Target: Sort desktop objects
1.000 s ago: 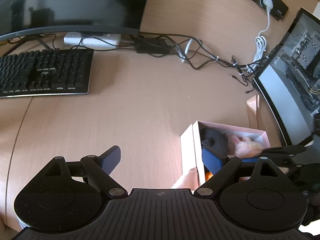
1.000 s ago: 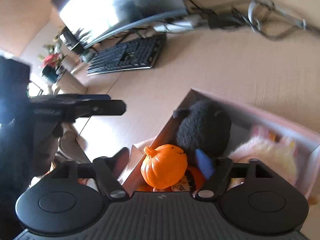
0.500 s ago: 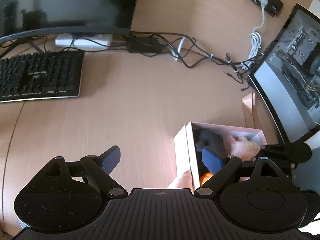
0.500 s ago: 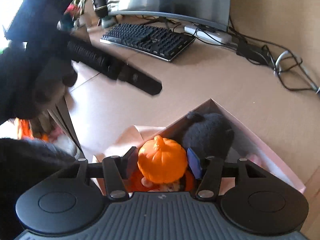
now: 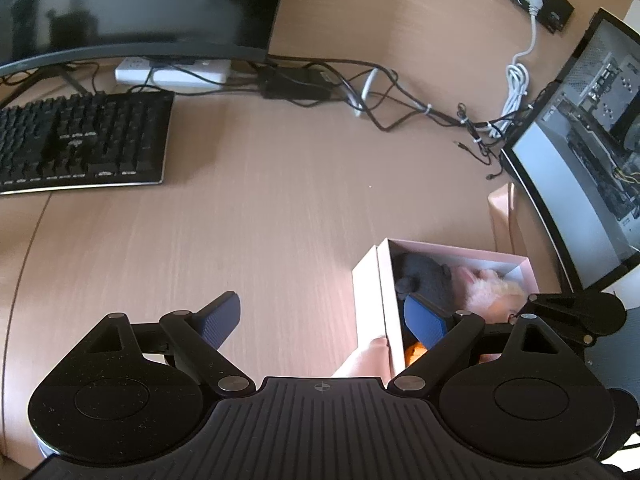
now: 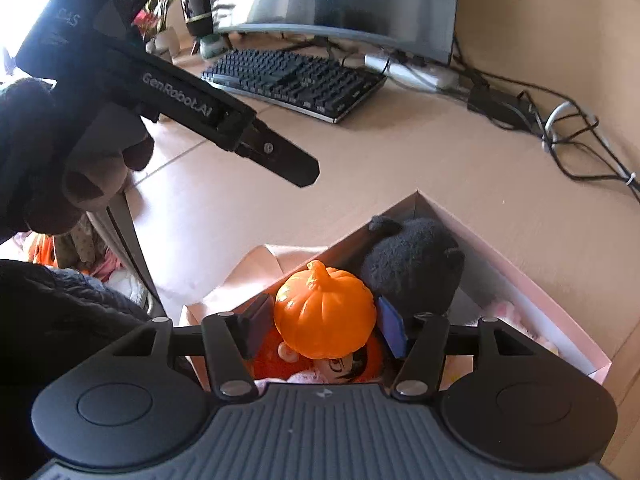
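pumpkin [image 6: 325, 312], orange plastic, clamped between the blue pads of the right gripper [image 6: 324, 330], held over the near end of the pink box [image 6: 532, 280]. just beneath it, a doll with orange hair [image 6: 344, 360]; behind it, a black plush [image 6: 412, 266] tucked into the far corner; further right, something pale and fluffy [image 5: 486, 286], possibly a second plush. left gripper [image 5: 324, 318] spread wide and empty, one finger over bare desk [image 5: 260, 220], the other over the box. keyboard [image 5: 80, 140] well apart, under the monitor [image 5: 132, 4].
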`<state>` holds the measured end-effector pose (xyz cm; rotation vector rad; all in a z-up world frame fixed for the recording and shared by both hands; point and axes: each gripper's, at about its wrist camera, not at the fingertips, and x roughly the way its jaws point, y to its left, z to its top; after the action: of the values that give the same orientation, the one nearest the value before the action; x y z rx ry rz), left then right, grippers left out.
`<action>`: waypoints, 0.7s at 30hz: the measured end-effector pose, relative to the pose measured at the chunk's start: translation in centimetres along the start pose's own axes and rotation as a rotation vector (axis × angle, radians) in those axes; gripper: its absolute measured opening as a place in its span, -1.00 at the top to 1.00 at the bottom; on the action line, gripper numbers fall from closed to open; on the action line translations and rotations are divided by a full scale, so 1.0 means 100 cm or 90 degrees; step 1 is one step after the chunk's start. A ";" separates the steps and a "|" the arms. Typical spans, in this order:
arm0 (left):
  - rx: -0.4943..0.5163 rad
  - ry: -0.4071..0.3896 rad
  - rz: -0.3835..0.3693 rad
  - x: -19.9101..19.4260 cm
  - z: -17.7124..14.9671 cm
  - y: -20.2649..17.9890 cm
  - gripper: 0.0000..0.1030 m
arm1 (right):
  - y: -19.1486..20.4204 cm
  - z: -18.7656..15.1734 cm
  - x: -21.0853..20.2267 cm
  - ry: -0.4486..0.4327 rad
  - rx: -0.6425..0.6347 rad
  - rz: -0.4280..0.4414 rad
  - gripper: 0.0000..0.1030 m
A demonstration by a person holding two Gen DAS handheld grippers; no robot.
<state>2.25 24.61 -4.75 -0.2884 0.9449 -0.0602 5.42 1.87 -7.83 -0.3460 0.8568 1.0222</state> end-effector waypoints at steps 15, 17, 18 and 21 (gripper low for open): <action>0.001 0.009 0.008 -0.002 -0.005 0.004 -0.81 | -0.002 -0.020 -0.008 -0.057 0.050 -0.012 -0.13; 0.011 0.011 0.007 -0.003 -0.006 0.002 -0.81 | -0.005 -0.020 -0.019 -0.047 0.043 -0.017 -0.19; 0.015 0.013 0.009 -0.004 -0.007 0.002 -0.81 | -0.008 -0.022 -0.028 -0.036 0.040 -0.016 -0.20; 0.019 0.016 0.015 -0.004 -0.009 0.004 -0.79 | -0.014 -0.027 -0.046 0.007 0.039 -0.008 -0.19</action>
<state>1.20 24.87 -5.04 -0.2489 0.9717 -0.0571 4.27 -3.34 -6.23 -0.3047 0.8928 0.9809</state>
